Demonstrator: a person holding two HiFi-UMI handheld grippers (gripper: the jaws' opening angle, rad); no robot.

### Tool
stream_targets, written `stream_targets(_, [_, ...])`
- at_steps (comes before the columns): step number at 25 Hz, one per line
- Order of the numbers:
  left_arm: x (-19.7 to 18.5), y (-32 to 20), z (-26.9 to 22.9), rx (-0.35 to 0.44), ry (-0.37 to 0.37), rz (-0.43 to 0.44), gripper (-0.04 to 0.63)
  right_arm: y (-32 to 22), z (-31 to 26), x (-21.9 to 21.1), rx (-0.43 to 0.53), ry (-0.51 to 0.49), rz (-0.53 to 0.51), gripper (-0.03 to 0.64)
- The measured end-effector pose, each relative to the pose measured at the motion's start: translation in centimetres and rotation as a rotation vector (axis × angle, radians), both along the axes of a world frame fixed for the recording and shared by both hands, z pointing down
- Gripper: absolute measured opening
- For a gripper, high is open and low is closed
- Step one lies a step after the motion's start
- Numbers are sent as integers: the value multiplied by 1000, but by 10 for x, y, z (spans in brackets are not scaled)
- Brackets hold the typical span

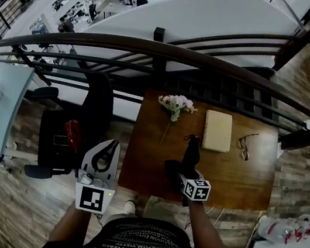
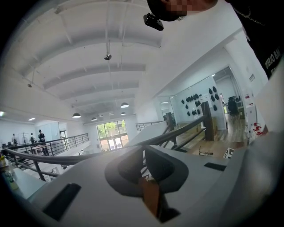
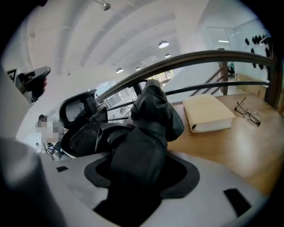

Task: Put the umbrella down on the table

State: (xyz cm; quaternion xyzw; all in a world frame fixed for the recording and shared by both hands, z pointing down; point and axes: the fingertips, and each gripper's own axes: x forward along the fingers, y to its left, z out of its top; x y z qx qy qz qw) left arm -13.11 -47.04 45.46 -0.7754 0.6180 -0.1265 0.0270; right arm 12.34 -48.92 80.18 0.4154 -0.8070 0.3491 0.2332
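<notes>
Over the brown wooden table, the right tongs clench the folded black fabric umbrella around its bundled canopy; it looks light, soft outside, stiff within. Meanwhile the left tongs sit closed, empty.

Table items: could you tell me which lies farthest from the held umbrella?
The glasses, near the table's right edge; the book lies between them and the umbrella, and the flowers sit close on its left.

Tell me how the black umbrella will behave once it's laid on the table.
The umbrella probably handles soft: its black fabric bunches in loose folds between the jaws of the right gripper. Folded short, it seems light. Being roundish, it might roll slightly on the smooth table.
</notes>
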Motion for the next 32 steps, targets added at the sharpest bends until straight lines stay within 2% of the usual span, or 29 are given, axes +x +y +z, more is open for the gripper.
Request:
stream_targets(9, [1, 4, -6, 0, -41, 9, 38, 7, 59, -3, -133, 107, -54, 276])
stream_targets(12, [1, 9, -6, -5, -60, 9, 38, 17, 83, 2, -216, 186, -92, 285])
stream_targets(14, [-1, 15, -6, -15, -47, -6, 38, 24, 94, 5, -245, 240, -126, 309])
stream_targets(18, [-5, 27, -13, 10, -50, -3, 38, 16, 72, 10, -141, 303, -146, 379])
stream_targets(24, [-12, 48, -26, 40, -28, -10, 38, 17, 26, 17, -28, 302, -147, 382])
stream_targets(27, [-22, 59, -31, 53, 37, -25, 38, 23, -13, 15, 69, 254, -142, 373])
stream_targets(30, [-18, 76, -47, 121, 129, 62, 38, 26, -71, 16, 248, 256, -117, 218])
stream_targets(32, [-16, 87, -53, 149, 139, 91, 38, 29, -114, 17, 367, 250, -77, 112])
